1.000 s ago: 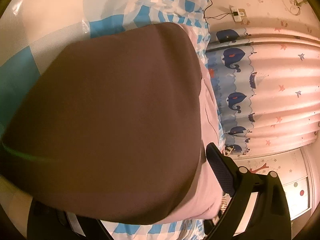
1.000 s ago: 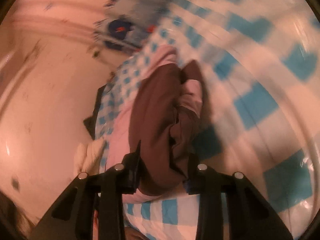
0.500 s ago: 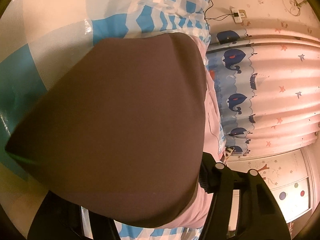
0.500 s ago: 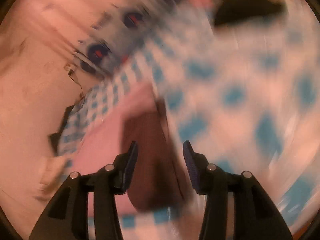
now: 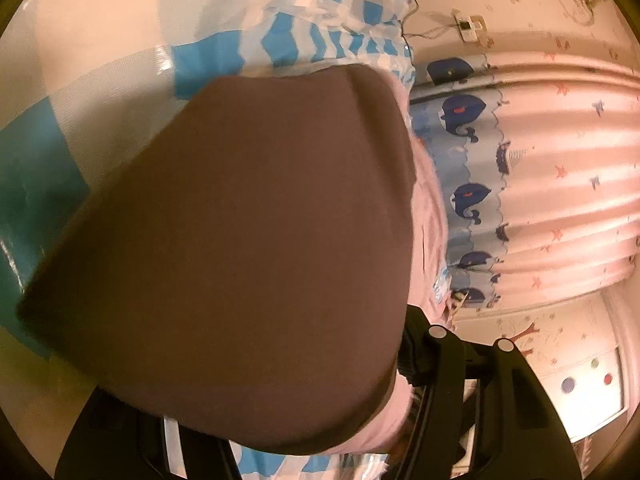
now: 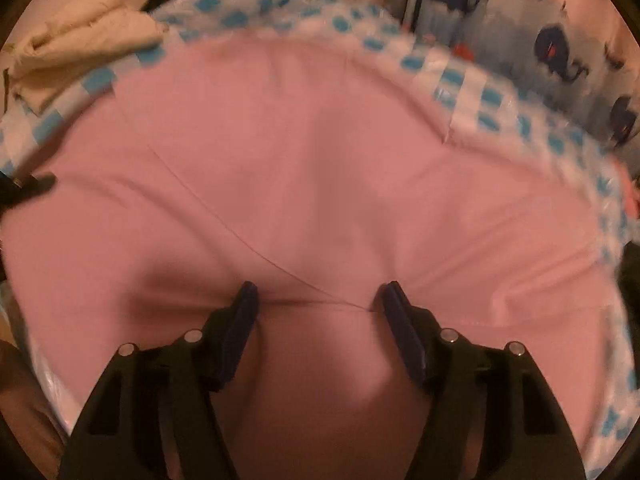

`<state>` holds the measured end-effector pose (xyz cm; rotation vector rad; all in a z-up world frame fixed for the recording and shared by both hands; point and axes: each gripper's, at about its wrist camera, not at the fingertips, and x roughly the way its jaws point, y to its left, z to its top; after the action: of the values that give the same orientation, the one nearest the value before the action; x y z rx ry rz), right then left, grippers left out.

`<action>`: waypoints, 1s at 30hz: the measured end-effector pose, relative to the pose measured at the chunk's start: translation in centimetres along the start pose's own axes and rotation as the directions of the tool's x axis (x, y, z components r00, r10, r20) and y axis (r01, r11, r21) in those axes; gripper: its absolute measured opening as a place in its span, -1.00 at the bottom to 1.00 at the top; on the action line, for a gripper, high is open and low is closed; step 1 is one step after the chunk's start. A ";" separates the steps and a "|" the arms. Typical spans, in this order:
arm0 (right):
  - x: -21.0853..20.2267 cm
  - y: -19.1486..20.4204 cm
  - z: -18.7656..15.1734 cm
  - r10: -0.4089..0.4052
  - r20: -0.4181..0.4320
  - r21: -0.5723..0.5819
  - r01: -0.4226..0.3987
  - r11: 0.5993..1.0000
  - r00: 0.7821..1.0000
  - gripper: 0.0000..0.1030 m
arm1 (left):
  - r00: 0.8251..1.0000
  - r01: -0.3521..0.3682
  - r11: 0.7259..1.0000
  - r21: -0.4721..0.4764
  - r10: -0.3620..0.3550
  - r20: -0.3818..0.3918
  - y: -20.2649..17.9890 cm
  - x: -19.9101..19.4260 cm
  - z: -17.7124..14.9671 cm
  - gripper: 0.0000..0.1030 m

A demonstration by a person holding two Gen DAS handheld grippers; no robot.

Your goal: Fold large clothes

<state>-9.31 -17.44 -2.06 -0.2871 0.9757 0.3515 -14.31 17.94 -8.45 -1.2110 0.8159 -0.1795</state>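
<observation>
Through my left wrist camera, a broad brown fabric panel (image 5: 240, 248) of the large garment fills most of the view, draped over the left gripper (image 5: 280, 436) so that I see only its right black finger (image 5: 424, 352) and part of the frame below. The cloth hides the gap between the fingers, so I cannot tell whether they are together or apart. A pale pink layer of fabric (image 5: 430, 216) shows along the brown panel's right edge. Beneath it lies the blue-and-white checked plastic sheet (image 5: 208, 56) that covers the surface, and beyond that hangs a pink curtain with blue whales and small stars (image 5: 560, 184).

Through my right wrist camera, the pink fabric (image 6: 320, 168) lies spread wide over the same checked sheet (image 6: 472, 84), with a thin seam running diagonally across it. My right gripper (image 6: 318, 300) has its fingers spread apart, both blue-padded tips pressing down into the pink cloth, a small crease running between them. A crumpled cream cloth (image 6: 84, 28) sits at the far left edge of the sheet, well apart from the garment.
</observation>
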 end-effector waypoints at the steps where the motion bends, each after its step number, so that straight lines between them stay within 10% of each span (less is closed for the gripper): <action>1: -0.5 -0.2 0.2 0.006 -0.011 0.013 -0.005 1.000 1.000 0.23 | 1.000 -0.013 1.000 0.017 0.013 0.005 -0.3 0.0 0.0 0.07; 6: -5.4 1.2 1.9 -0.035 0.156 -0.017 0.038 0.999 0.987 0.30 | 1.000 0.005 1.000 -0.009 -0.005 0.004 0.0 0.1 0.4 0.06; 10: 0.6 1.7 2.3 -0.048 -0.026 -0.058 0.046 0.997 0.999 0.42 | 1.000 0.007 1.000 0.017 -0.007 0.019 -0.6 0.1 0.2 0.03; 18: -2.7 2.1 2.0 -0.062 0.096 -0.036 0.065 0.997 0.993 0.43 | 0.999 -0.021 0.996 0.092 0.017 0.044 -1.7 -0.3 0.0 -0.10; 20: 0.2 2.6 1.3 -0.057 0.005 -0.066 0.057 0.996 0.998 0.45 | 0.998 -0.032 0.989 0.142 0.023 0.064 -2.7 -0.5 -0.2 -0.12; 30: 0.7 1.7 0.9 0.002 0.002 -0.001 -0.002 1.000 1.000 0.46 | 0.983 -0.135 0.791 0.597 0.031 0.182 -15.5 -0.5 -6.6 -0.22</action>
<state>-9.00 -15.46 -2.35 -0.2863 0.9741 0.3539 -14.40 7.39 4.64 -0.5643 0.5949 -0.2447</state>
